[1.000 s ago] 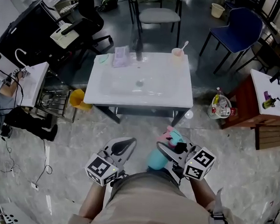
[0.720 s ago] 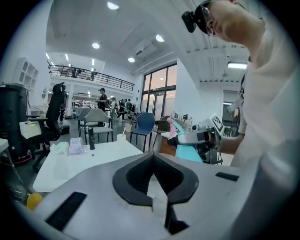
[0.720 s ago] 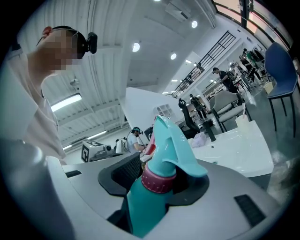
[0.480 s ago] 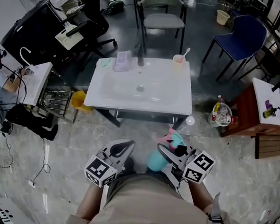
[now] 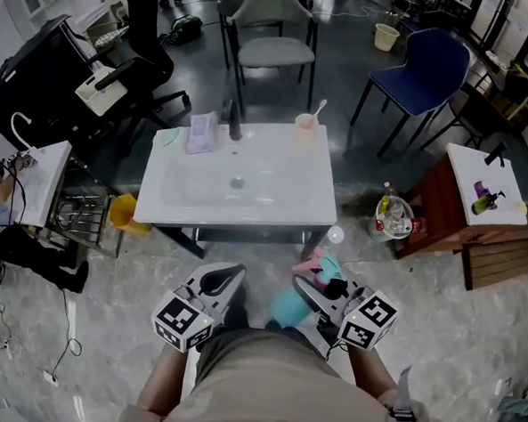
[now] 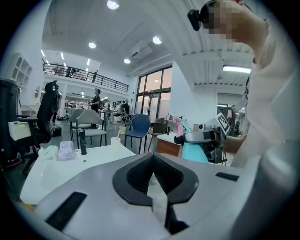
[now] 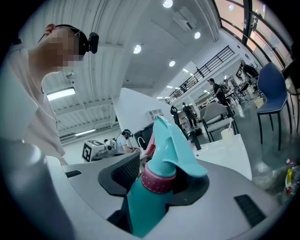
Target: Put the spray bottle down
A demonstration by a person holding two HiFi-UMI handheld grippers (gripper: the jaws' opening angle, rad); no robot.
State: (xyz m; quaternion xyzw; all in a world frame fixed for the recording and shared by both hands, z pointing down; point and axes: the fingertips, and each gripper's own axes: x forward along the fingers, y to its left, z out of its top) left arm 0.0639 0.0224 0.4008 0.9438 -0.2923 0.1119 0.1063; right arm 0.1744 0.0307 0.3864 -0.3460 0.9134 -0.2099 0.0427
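Jaws: the left gripper [image 6: 152,183] is being carried with its jaws together and nothing between them. The right gripper [image 7: 161,176] is being carried with its jaws clamped on the teal spray bottle [image 7: 149,206], at and just below the pink collar [image 7: 152,183], with the trigger head projecting past the jaws. In the head view the bottle is being held in the air in front of the person's torso, off every surface and apart from the white washbasin table [image 5: 237,220].

Change over the last second: both grippers are being seen at much the same place in the head view. The table is being seen lower and further left, so the strip of floor between its near edge and the grippers is being narrowed. Judgement: the bottle is being walked towards the table, and the grip is not being altered.

On the table top, left to right, a clear box [image 5: 201,132], a dark faucet [image 5: 234,124] and a cup [image 5: 306,123] with a utensil are being noted.

The put-down is not yet begun. Approach, lowering and release are being counted as outstanding. Risk: with so high a grip, the bottle may tip if released before its base is seated.
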